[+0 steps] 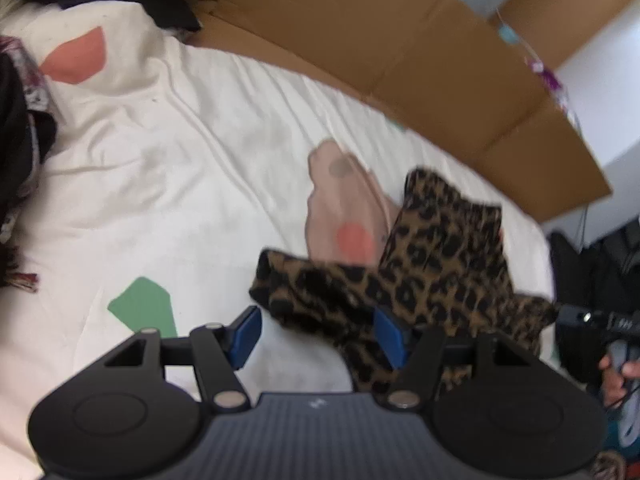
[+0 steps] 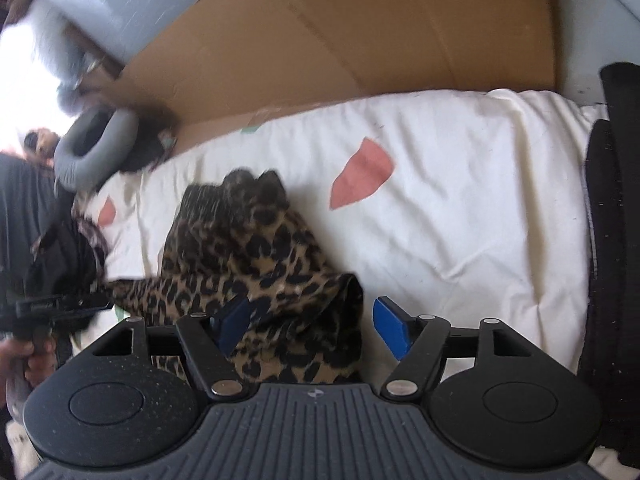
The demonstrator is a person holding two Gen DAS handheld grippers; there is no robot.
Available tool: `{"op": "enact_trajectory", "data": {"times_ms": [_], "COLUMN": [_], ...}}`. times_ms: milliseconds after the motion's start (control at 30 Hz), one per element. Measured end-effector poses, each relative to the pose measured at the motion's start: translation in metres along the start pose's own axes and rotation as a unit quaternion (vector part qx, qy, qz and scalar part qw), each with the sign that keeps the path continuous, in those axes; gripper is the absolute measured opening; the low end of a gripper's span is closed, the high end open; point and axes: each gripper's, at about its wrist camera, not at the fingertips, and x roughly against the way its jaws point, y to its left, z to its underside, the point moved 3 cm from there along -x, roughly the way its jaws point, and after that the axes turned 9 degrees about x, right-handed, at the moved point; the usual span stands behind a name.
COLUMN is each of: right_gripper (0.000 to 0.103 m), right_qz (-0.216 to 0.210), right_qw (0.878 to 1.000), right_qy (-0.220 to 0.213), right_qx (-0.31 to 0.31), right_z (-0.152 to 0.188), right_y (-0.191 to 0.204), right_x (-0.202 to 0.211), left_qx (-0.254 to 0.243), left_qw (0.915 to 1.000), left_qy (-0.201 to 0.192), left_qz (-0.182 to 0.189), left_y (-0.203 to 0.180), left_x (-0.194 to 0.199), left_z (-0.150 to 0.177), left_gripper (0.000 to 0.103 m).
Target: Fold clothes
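A leopard-print garment (image 1: 436, 264) lies bunched on a white bedsheet (image 1: 168, 168) printed with coloured shapes. In the left wrist view my left gripper (image 1: 318, 338) is open, its blue pads wide apart, and the cloth lies over the right pad (image 1: 386, 334). In the right wrist view the same garment (image 2: 256, 264) lies crumpled in front of my right gripper (image 2: 314, 328), which is open; the cloth sits between the jaws, against the left pad (image 2: 234, 322). A pale pink patch of the sheet with an orange spot (image 1: 354, 240) shows behind the garment.
A brown cardboard sheet (image 1: 400, 48) stands along the far side of the bed. Dark and floral clothes (image 1: 16, 152) pile at the left. A grey neck pillow (image 2: 96, 148) lies at the bed's end. Black fabric (image 2: 612, 240) runs along the right edge.
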Motion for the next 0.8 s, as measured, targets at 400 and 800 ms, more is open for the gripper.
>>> {"op": "enact_trajectory", "data": {"times_ms": [400, 800], "right_gripper": [0.075, 0.075], "right_qz": [0.03, 0.066], "right_qw": [0.995, 0.991], "right_qy": [0.066, 0.061], "right_qx": [0.066, 0.101], "right_z": [0.021, 0.006], "right_y": [0.013, 0.011], "right_x": [-0.033, -0.049], "left_qx": [-0.059, -0.095], "left_qw": [0.9971, 0.9935], "left_qy": [0.024, -0.006], "left_qz": [-0.042, -0.061], "left_y": [-0.006, -0.017], "left_x": [-0.028, -0.028], "left_z": [0.016, -0.003], "left_gripper": [0.057, 0.051]}}
